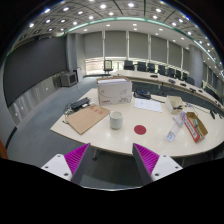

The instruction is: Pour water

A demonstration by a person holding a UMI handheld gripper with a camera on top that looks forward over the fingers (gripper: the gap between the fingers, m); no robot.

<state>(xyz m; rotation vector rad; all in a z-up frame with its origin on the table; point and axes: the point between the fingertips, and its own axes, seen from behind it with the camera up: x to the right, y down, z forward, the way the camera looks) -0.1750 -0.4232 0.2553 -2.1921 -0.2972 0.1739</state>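
Gripper (pixel 110 160): released; fingers spread wide, nothing between them, held above the near table edge.
Pads (pixel 74 158): magenta, one on each finger's inner face.
Table (pixel 150 143): large, pale top, ahead of and below the fingers.
Cup (pixel 116 120): white, upright on the table, ahead of the fingers, a little toward the left one.
Bottle (pixel 176 128): clear, seemingly upright, beyond the right finger, well apart from the cup; water level cannot be told.
Red disc (pixel 140 129): flat on the table between cup and bottle.
Board (pixel 86 118): tan, flat, just left of the cup.
White box (pixel 115 92): on the table beyond the cup.
Packet (pixel 195 125): colourful, just right of the bottle.
Room: office, long desk with chairs (pixel 150 68) at the far wall, windows with blinds (pixel 128 44) behind.
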